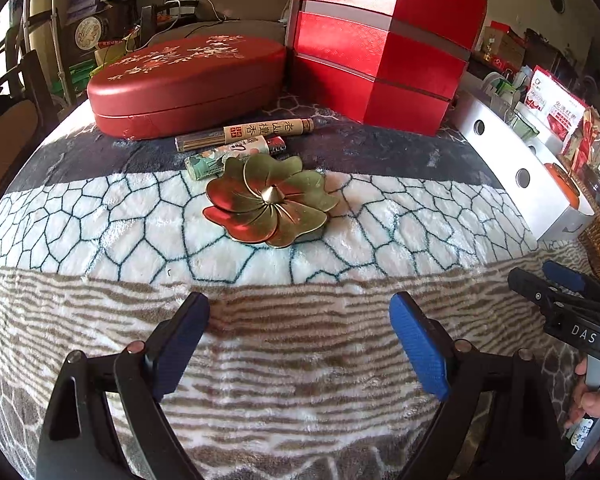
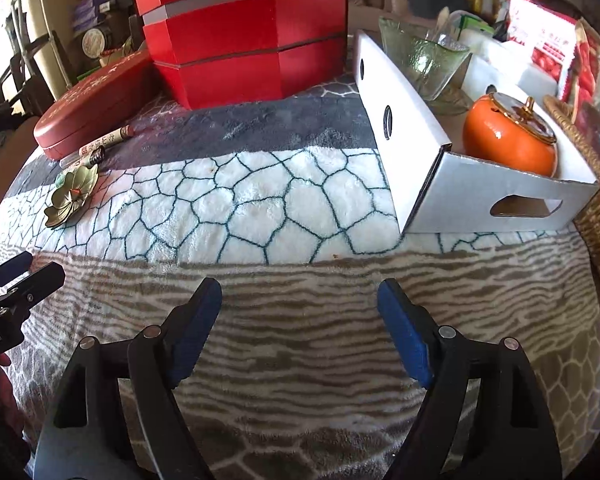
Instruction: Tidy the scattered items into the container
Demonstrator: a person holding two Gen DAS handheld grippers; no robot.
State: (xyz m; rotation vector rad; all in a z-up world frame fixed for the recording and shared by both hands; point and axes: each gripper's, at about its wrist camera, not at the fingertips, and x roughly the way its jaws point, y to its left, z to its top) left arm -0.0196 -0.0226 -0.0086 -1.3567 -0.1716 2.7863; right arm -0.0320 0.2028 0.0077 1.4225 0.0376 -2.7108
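A brass flower-shaped incense holder (image 1: 270, 204) lies on the patterned blanket, ahead of my open, empty left gripper (image 1: 300, 320). Behind it lie two lighters (image 1: 236, 156) and a tube of incense sticks (image 1: 246, 134). The holder also shows at far left in the right wrist view (image 2: 72, 196), with the tube (image 2: 100, 146) behind it. A white cardboard box (image 2: 404, 136) stands to the right, holding an orange lidded jar (image 2: 508, 140) and a green glass bowl (image 2: 420, 56). My right gripper (image 2: 300, 316) is open and empty, left of the box's near corner.
A red oval lidded box (image 1: 184, 84) and a tall red stacked box (image 1: 380, 40) stand at the back. A wicker basket (image 2: 596, 200) sits right of the white box, with packets and jars behind it. The right gripper also shows at the right edge of the left wrist view (image 1: 556, 284).
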